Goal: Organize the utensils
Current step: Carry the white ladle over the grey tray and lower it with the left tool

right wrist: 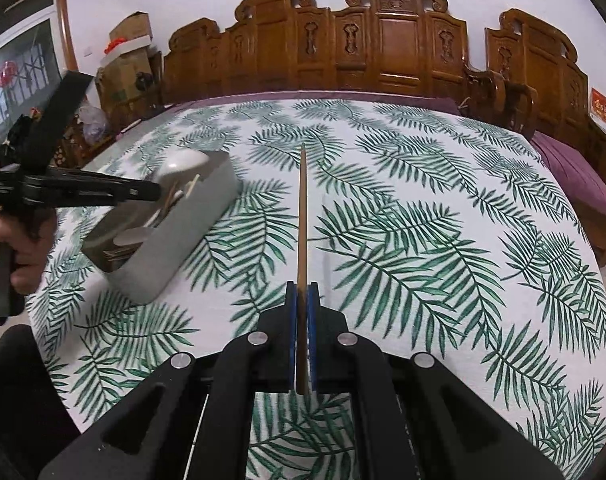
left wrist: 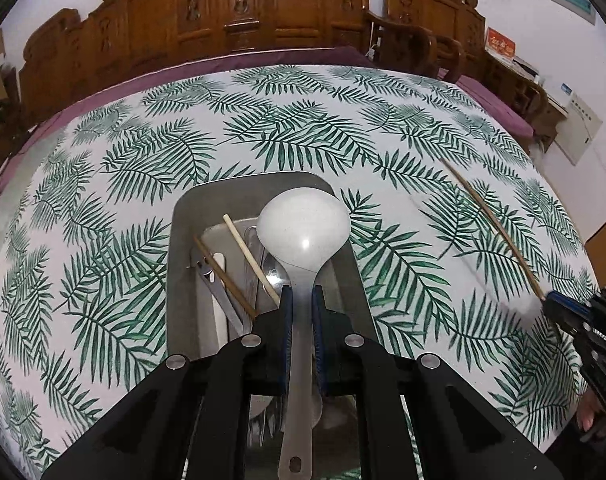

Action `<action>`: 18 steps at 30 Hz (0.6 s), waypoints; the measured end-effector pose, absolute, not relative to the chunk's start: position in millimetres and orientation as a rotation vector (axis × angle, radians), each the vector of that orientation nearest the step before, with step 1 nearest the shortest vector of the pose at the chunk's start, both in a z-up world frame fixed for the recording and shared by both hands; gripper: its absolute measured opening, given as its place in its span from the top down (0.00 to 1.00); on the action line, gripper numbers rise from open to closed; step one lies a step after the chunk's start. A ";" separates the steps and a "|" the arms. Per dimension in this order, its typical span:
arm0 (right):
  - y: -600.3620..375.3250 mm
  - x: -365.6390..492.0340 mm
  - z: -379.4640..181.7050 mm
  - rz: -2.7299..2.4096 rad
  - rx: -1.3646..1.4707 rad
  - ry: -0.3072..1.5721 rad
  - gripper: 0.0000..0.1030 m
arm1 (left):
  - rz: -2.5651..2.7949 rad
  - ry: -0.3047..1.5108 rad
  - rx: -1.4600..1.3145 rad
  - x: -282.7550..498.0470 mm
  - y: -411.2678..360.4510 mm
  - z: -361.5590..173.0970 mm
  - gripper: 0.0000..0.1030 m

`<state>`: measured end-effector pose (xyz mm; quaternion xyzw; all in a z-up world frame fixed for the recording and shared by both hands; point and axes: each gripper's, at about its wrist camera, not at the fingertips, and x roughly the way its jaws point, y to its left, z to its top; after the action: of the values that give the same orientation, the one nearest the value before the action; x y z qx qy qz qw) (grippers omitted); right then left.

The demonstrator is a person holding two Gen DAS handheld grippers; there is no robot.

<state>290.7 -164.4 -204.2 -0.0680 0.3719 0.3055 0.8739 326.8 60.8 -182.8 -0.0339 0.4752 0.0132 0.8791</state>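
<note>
My left gripper [left wrist: 302, 294] is shut on the handle of a white ladle [left wrist: 303, 228], its bowl held above a grey utensil box [left wrist: 191, 216]. Inside the box lie a pale chopstick [left wrist: 249, 256], a brown chopstick [left wrist: 223, 276] and some metal cutlery. My right gripper [right wrist: 302, 290] is shut on a brown chopstick [right wrist: 302, 216] that points straight ahead over the table. In the right wrist view the box [right wrist: 191, 232] sits at the left with the left gripper [right wrist: 153, 192] and ladle bowl [right wrist: 181, 164] over it. The right gripper [left wrist: 551, 304] and its chopstick [left wrist: 491, 224] show at the left view's right edge.
A round table with a green fern-leaf cloth [right wrist: 423, 220] carries everything. Carved wooden chairs [right wrist: 383, 40] and purple seat cushions [right wrist: 575, 172] ring its far side. Cardboard boxes [right wrist: 127, 60] stand at the far left by a window.
</note>
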 end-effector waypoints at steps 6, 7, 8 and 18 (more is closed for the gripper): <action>-156.6 281.0 -195.0 0.676 -0.139 0.753 0.94 | 0.054 1.026 -0.074 335.9 61.5 -195.2 0.91; -155.0 280.1 -195.3 0.678 -0.140 0.753 0.94 | 0.057 1.026 -0.081 335.5 62.6 -195.9 0.85; -153.0 279.8 -195.9 0.680 -0.145 0.755 0.94 | 0.055 1.022 -0.085 334.4 62.9 -195.4 0.82; -136.4 273.7 -192.3 0.715 -0.148 0.754 0.94 | 0.049 0.956 -0.074 302.7 75.6 -172.4 0.74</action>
<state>273.7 -136.4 -192.3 -0.0708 0.3598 0.3411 0.8655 302.7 75.6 -172.4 -0.0358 0.4599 0.0236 0.8869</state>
